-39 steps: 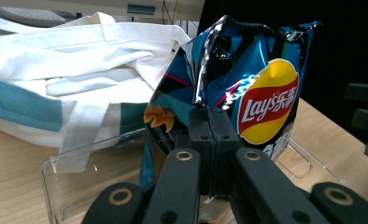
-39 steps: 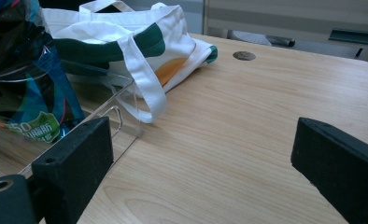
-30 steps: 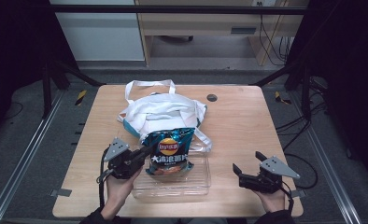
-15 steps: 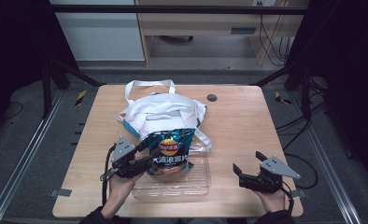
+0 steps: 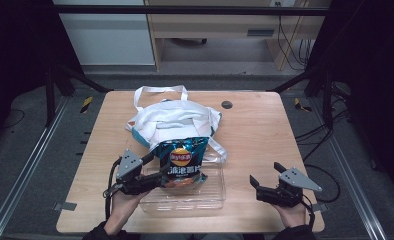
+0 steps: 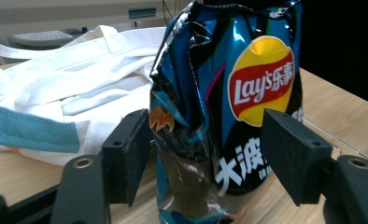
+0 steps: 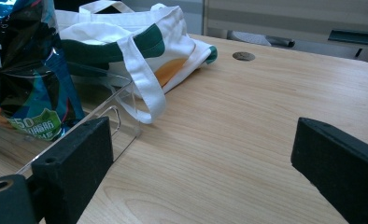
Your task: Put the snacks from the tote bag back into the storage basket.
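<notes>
Glossy foil chip bag [image 6: 229,116]; white cloth tote [image 5: 172,120]; clear plastic tray [image 5: 185,197]; matt wood table [image 5: 265,135].

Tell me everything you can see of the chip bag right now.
The chip bag is glossy, crinkled foil, dark blue and black, with a red-and-yellow Lay's logo and white Chinese characters. It stands roughly upright, its top sealed as far as the pictures show, its bottom in the clear plastic tray near the table's front edge. The white tote bag lies just behind it. The left gripper has its jaws open on either side of the lower part; whether a pad touches the foil is unclear.
</notes>
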{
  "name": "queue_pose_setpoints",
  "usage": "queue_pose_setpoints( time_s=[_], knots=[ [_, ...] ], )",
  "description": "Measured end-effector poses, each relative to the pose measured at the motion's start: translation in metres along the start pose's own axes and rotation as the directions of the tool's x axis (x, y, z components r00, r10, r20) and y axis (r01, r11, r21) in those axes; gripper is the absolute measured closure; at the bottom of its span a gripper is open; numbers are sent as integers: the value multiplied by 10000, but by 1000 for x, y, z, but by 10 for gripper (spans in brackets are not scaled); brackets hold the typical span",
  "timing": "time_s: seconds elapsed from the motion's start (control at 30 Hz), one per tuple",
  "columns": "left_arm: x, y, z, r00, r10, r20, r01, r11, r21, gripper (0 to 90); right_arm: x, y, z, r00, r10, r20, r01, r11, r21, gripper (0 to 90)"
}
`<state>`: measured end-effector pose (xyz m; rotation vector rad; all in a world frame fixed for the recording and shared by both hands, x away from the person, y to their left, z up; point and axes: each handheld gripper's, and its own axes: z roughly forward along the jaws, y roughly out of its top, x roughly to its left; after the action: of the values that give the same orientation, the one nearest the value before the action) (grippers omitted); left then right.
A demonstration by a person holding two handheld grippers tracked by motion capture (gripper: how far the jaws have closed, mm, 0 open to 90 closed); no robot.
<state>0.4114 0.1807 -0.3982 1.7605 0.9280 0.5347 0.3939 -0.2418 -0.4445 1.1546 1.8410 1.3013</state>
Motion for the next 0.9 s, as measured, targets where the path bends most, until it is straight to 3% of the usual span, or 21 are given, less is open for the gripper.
queue_pose_setpoints(
  time_s=[0.37, 0.6, 0.9],
  knots=[
    [8, -6, -13, 9993, 226, 295, -229, 9997, 74, 260, -1, 0, -1, 10000, 55, 3, -55, 10000, -35, 59],
    [23, -18, -24, 10000, 41, -69, -41, 10000, 53, 238, -1, 0, -1, 10000, 63, 30, -63, 10000, -30, 59],
    [52, -39, -35, 9955, -187, -934, 187, 9998, -4, 232, -1, 0, -2, 9999, 103, 49, -103, 9999, -13, 58]
  ],
)
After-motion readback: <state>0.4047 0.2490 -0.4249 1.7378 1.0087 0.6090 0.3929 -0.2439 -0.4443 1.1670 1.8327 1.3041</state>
